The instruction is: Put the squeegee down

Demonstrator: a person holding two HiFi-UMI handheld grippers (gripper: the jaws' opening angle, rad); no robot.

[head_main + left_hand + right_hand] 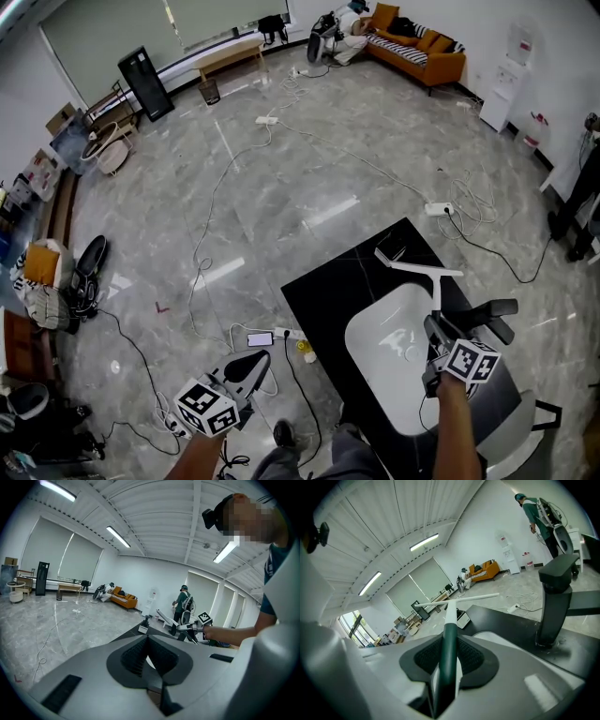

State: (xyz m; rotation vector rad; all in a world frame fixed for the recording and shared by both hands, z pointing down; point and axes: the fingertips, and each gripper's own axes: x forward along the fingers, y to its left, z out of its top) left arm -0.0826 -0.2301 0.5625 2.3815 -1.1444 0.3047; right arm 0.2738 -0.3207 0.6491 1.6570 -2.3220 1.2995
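**Item: squeegee (424,274).** T-shaped. The long, thin white blade bar sits crosswise at the far end (457,599). A white neck runs back from it into a dark green handle. The handle is round, smooth and straight, and the green meets the white in a clean line just beyond your jaw tips.

**Location.** It is in your right gripper (433,323), over the white sink basin (380,361). The basin is set in the black countertop (323,291). The handle runs away from you, so the blade bar lies above the basin's far rim and the counter beyond it. Neither view shows whether the blade touches the counter.

**Right gripper (450,639).** The jaws are part-way apart and clamped on the green handle, with one ribbed dark pad on each side. The handle runs straight down the middle of the grip.

**Left gripper (147,639).** You hold it low on your left, off the counter and over the grey marble floor (281,178). Its jaws are drawn together with nothing between them.

**Adjacent.** A black faucet (553,597) stands upright on the counter, just to the right of the squeegee. A small dark and white item (390,251) lies on the counter beyond the blade.
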